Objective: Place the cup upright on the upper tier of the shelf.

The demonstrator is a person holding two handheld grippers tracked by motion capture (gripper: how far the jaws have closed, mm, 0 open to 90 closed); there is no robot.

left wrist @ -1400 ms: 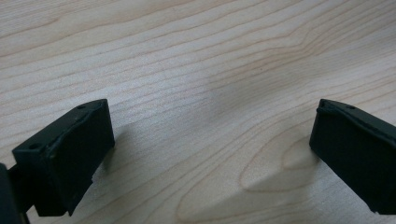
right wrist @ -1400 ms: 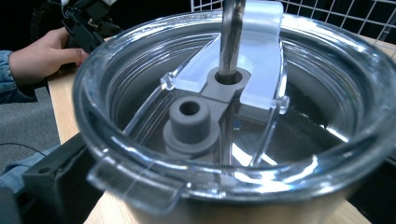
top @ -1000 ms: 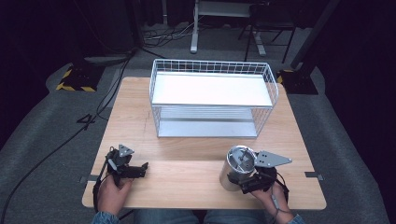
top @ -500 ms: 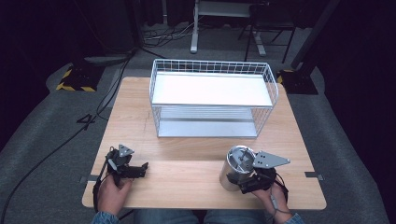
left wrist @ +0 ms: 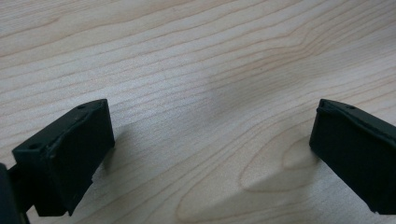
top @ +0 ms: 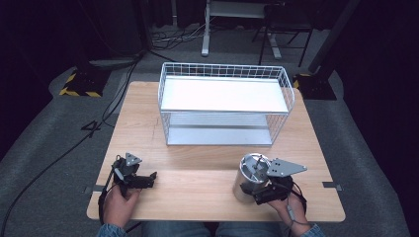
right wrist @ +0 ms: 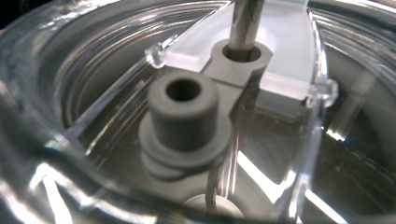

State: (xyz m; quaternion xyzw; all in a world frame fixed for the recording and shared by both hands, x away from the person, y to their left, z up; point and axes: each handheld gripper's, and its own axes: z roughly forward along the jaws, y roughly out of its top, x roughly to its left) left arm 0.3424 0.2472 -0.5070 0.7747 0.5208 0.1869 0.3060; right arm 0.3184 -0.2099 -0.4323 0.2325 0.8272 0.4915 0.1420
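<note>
A shiny metal canister (top: 251, 175) with a clear lid stands at the table's front right. My right gripper (top: 258, 194) hugs its near right side; its jaws have just been closing and sit against the canister's rim, hidden from its own camera. The right gripper view looks down at the clear lid (right wrist: 289, 42), a grey knob (right wrist: 183, 116) and a metal rod (right wrist: 245, 21). My left gripper (top: 149, 178) rests low over the wood at the front left, open, with bare table between its fingers (left wrist: 70, 149).
A white wire basket (top: 225, 66) with two white shelves stands at the back middle of the wooden table (top: 197, 182). Dark floor, cables and a metal frame lie beyond the table's far edge.
</note>
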